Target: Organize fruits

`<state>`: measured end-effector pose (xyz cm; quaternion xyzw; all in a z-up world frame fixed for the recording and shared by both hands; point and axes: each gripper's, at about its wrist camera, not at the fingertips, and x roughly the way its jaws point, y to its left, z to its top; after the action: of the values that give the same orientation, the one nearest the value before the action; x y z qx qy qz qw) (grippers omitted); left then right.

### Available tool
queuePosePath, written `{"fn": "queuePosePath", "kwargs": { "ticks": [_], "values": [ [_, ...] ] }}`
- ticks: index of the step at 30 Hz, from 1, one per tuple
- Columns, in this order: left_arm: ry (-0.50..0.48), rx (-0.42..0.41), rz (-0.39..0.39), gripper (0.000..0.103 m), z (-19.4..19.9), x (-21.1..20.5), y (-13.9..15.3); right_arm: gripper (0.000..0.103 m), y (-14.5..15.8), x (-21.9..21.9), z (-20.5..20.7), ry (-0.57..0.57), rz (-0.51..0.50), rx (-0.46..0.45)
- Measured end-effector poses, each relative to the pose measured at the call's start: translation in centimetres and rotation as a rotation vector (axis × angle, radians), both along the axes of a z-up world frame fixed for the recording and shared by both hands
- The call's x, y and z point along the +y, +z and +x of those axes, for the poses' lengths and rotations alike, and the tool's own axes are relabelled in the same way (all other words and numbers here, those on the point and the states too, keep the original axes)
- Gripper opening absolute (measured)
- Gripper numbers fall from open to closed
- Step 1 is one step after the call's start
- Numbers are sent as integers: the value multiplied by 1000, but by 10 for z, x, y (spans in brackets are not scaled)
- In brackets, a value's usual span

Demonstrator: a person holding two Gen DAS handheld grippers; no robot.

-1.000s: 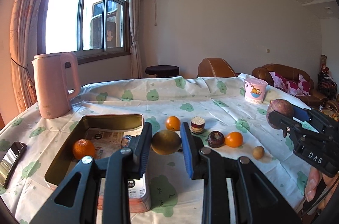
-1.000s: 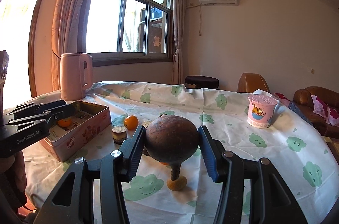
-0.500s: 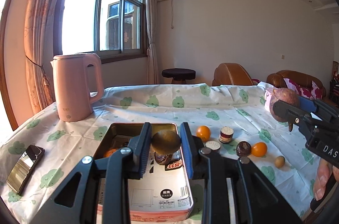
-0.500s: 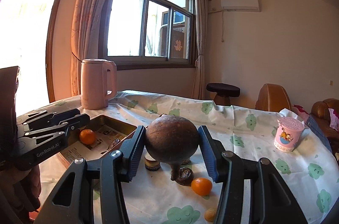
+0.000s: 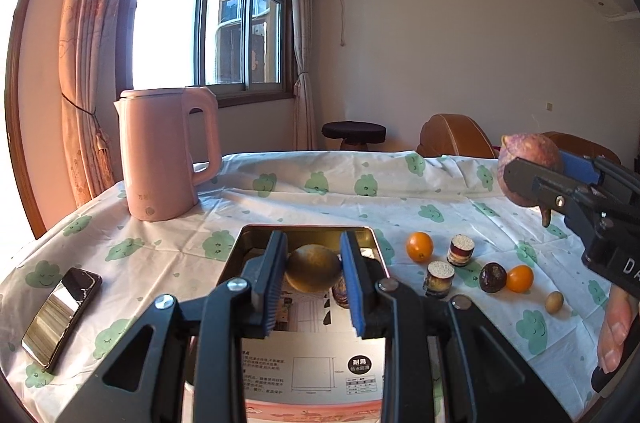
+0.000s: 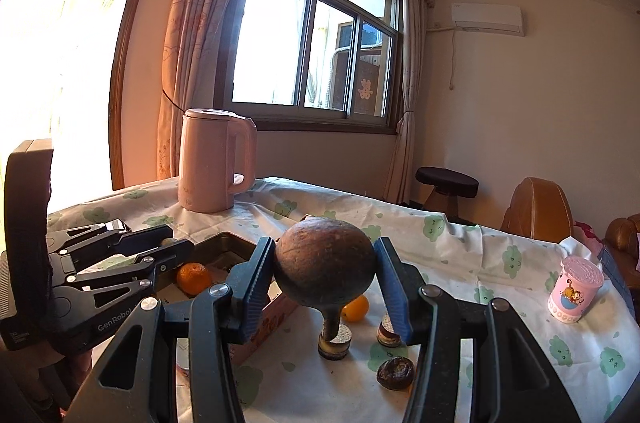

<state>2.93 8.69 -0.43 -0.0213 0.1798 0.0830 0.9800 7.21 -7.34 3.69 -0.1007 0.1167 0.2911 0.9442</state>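
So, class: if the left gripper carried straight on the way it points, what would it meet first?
Probably the far inner wall of the tin box, just beyond the yellowish fruit the left gripper holds; depth is uncertain.

Two grippers are seen, the left gripper (image 5: 314, 269) and the right gripper (image 6: 325, 273), each closed on one round fruit: a yellowish-brown fruit (image 5: 313, 267) and a larger brown fruit (image 6: 324, 269) with a stem. Three orange fruits are counted: one (image 6: 194, 277) in the tin (image 5: 256, 237), two (image 5: 419, 246) (image 5: 519, 278) on the tablecloth (image 5: 320, 201). Two short layered cylinders (image 5: 462, 250) (image 5: 439, 278) are counted (sliced ends up). One dark wrinkled fruit (image 5: 493, 277) and one small tan fruit (image 5: 554, 301) are seen. One kettle (image 5: 168, 155), one phone (image 5: 60, 315) and one pink cup (image 6: 576, 290) are counted.
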Motion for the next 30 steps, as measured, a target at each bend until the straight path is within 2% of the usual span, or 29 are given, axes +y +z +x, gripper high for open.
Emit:
{"fn": "queuePosePath", "kwargs": {
  "ticks": [11, 30],
  "values": [
    [29, 23, -4, 29, 3, 18, -5, 53, 1, 32, 7, 49, -14, 15],
    [53, 55, -28, 29, 1, 40, -12, 53, -21, 71, 16, 88, -50, 71]
  ]
}}
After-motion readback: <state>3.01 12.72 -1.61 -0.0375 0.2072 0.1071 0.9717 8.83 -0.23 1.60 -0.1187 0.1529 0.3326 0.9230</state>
